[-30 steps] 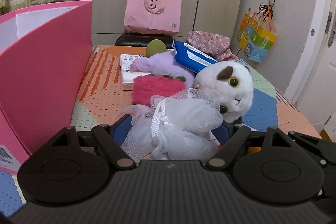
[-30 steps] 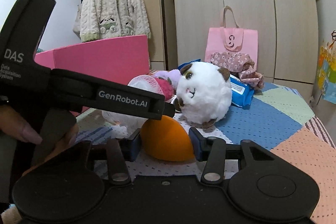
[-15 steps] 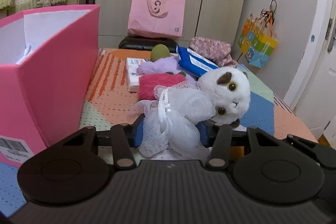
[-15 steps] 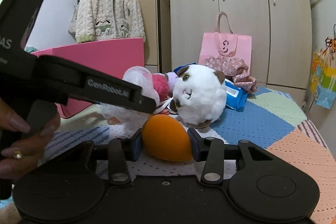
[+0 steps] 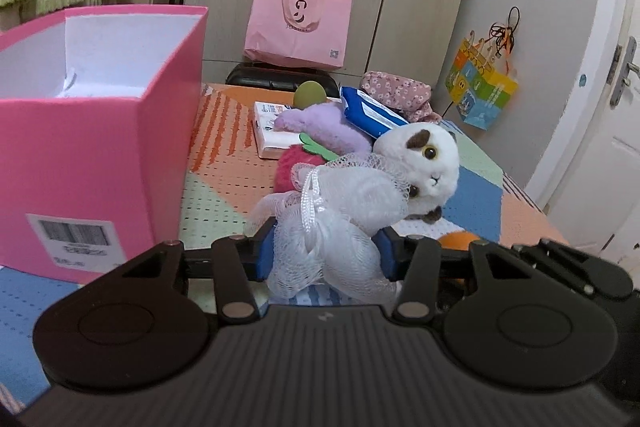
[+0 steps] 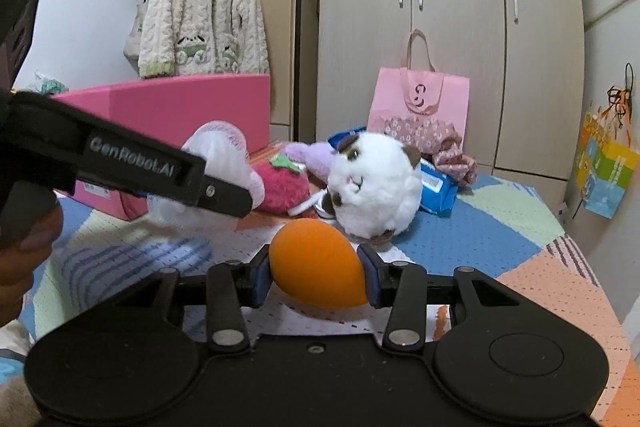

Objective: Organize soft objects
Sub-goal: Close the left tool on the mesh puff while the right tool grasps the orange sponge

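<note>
Left tool [image 5: 326,259]: blue pads clamped on the white mesh bath pouf [image 5: 340,215], held clear of the desk, just off the near right corner of the pink box [image 5: 100,147].
Right tool [image 6: 316,273]: pads pressed together on the orange egg-shaped sponge [image 6: 316,263], gripped across its short width, blunt end to the left and taper to the right.
Key relation: the pink box sits up and to the left of the pouf, its open top facing upward; the left tool is clearly the nearer of the two, while the right tool hangs well to the far side of the pouf from the box. Judged from this, the pouf wants lifting over the box's near wall before any release.
Pouf, look: bunched white netting, gathered by a white cord loop, loose frills spilling below the pads; likely to squash and spring back, so the grip looks secure but shapeless.
Box, look: bright pink outside, white inside, barcode label low on the near wall; the little of its inside that shows looks bare.
Beyond the pouf: white cat plush [image 5: 424,163] with brown patches, just behind and touching the netting; pink strawberry plush [image 5: 296,163] and purple plush [image 5: 324,131] farther back, nearer the box's far corner.
Desk [image 5: 224,183]: patchwork cover in orange, green and blue.
Progress, as a guess: early, since most soft things lie outside the box.
</note>
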The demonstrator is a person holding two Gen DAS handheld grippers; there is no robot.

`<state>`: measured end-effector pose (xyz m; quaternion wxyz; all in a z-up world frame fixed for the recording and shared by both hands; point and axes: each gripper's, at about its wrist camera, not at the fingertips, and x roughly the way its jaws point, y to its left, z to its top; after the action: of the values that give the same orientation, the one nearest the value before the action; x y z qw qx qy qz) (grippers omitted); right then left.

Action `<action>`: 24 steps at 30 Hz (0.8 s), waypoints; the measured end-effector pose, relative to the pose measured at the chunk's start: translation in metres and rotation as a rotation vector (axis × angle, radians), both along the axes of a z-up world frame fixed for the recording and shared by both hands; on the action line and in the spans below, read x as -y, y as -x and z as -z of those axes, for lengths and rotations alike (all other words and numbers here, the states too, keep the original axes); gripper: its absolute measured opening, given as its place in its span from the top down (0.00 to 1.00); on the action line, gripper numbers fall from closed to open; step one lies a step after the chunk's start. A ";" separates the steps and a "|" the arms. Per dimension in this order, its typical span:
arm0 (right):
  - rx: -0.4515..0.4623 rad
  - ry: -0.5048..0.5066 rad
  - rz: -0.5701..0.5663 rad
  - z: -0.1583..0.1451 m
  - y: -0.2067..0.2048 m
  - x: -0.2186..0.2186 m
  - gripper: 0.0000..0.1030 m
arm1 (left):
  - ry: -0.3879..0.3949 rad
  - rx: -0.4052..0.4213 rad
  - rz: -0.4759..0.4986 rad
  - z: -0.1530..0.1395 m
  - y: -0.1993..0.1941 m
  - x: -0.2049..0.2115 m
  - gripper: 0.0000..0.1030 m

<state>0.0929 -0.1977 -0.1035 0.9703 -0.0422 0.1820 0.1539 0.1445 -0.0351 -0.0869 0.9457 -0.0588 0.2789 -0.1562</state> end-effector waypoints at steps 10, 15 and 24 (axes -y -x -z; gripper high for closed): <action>-0.101 -0.079 0.000 -0.020 -0.005 0.001 0.52 | -0.067 -0.059 0.020 -0.023 0.018 -0.024 0.53; -0.209 -0.153 -0.022 -0.017 -0.006 0.004 0.52 | -0.090 -0.093 0.039 -0.033 0.031 -0.043 0.53; -0.296 -0.199 -0.168 -0.042 0.007 -0.017 0.52 | -0.127 -0.121 0.053 -0.047 0.053 -0.080 0.53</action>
<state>0.0859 -0.1803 -0.0616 0.9161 0.0619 0.3024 0.2559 0.0911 0.0448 -0.0398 0.9245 -0.0007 0.3464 -0.1592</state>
